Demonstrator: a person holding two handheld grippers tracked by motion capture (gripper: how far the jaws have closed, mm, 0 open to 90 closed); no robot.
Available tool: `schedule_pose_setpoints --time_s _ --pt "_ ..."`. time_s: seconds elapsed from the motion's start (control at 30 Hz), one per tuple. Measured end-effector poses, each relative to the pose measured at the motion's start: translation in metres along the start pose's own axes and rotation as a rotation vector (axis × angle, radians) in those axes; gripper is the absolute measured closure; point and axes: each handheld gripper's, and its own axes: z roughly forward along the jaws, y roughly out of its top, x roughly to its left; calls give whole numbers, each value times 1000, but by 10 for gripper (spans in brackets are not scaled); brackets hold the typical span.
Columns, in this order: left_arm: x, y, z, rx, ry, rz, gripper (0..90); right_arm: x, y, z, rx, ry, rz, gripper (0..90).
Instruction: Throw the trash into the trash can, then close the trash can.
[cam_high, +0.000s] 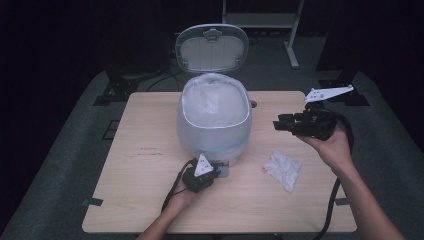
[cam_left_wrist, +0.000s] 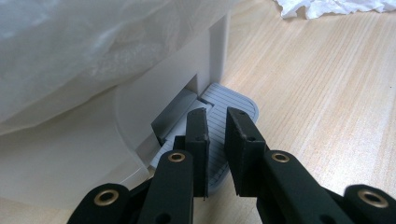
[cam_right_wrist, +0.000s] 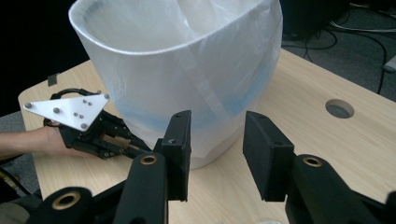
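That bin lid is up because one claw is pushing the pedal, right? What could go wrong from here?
Seemingly, yes. The left gripper rests its shut jaws on the grey pedal; if it slips off, the lid may drop. The right gripper is open and holds nothing, while the crumpled tissue lies on the table, so a grab might pinch just a corner and drop it. The loose bag could also snag a jaw.

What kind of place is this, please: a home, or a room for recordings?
Probably a lab or recording room, not a home: a plain wooden table with a cable hole, dark surroundings, metal stand legs and cables on grey carpet behind, and a pedal bin placed on the table.
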Motion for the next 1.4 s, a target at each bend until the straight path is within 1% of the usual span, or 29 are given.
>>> schedule_pose_setpoints --time_s 0.13,0.4,0.77,0.87,0.97,1.07,1.17,1.4 --pt "0 0 0 0 0 0 794 -1 -7 0 9 -2 9 607" --pt "0 0 0 -3 0 -3 793 -6 -21 1 5 -5 30 599" --pt "0 0 0 -3 0 -3 793 -7 -39 2 15 -20 28 588" --pt "0 0 0 -3 1 -2 793 -7 -44 2 10 -23 30 586" --pt "0 0 0 1 0 3 793 -8 -50 3 22 -33 30 580" --pt "-1 0 0 -8 0 -8 793 -8 -57 5 28 -31 34 578" --pt "-1 0 0 -5 1 -6 793 -9 -62 6 33 -31 33 573" --pt "-1 0 0 -7 1 -7 793 -9 -72 4 29 -39 30 566"
